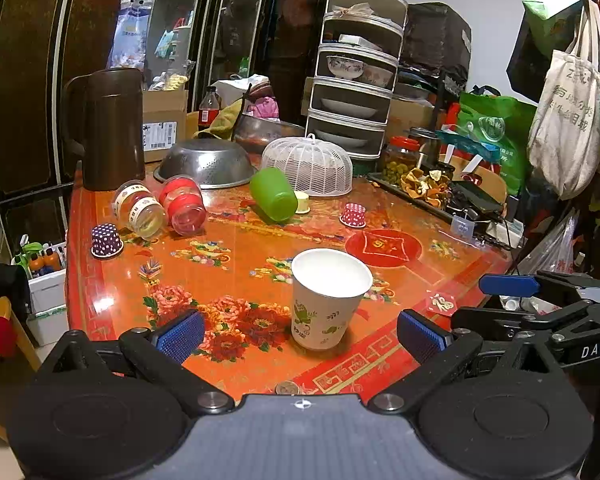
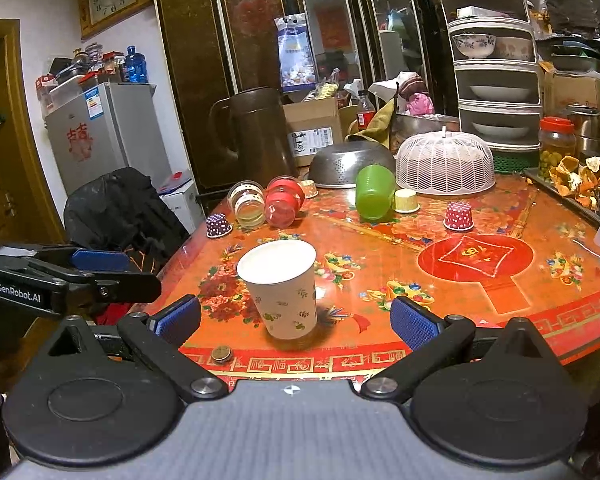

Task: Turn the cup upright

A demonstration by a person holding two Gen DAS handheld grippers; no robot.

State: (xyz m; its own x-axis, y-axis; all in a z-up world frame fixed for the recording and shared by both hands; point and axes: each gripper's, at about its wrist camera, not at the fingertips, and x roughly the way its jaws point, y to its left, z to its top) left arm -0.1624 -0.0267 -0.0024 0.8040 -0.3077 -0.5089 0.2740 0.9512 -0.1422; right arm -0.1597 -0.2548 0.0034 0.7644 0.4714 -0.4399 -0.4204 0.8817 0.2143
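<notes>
A white paper cup (image 1: 325, 300) with green leaf print stands upright, mouth up, on the red floral table (image 1: 236, 248). It also shows in the right wrist view (image 2: 284, 292). My left gripper (image 1: 300, 338) is open, its blue pads either side of the cup and a little nearer than it, not touching. My right gripper (image 2: 296, 320) is open too, just short of the cup. The right gripper's fingers (image 1: 508, 285) show at the right of the left wrist view, and the left gripper's fingers (image 2: 100, 261) at the left of the right wrist view.
A green cup (image 1: 274, 195), a red jar (image 1: 184, 204) and a clear jar (image 1: 140, 208) lie on their sides farther back. Small dotted cups (image 1: 106, 241) (image 1: 353, 215), a steel colander (image 1: 206, 163), a white mesh cover (image 1: 307, 165) and a brown jug (image 1: 108, 128) stand behind. A coin (image 2: 221, 353) lies by the front edge.
</notes>
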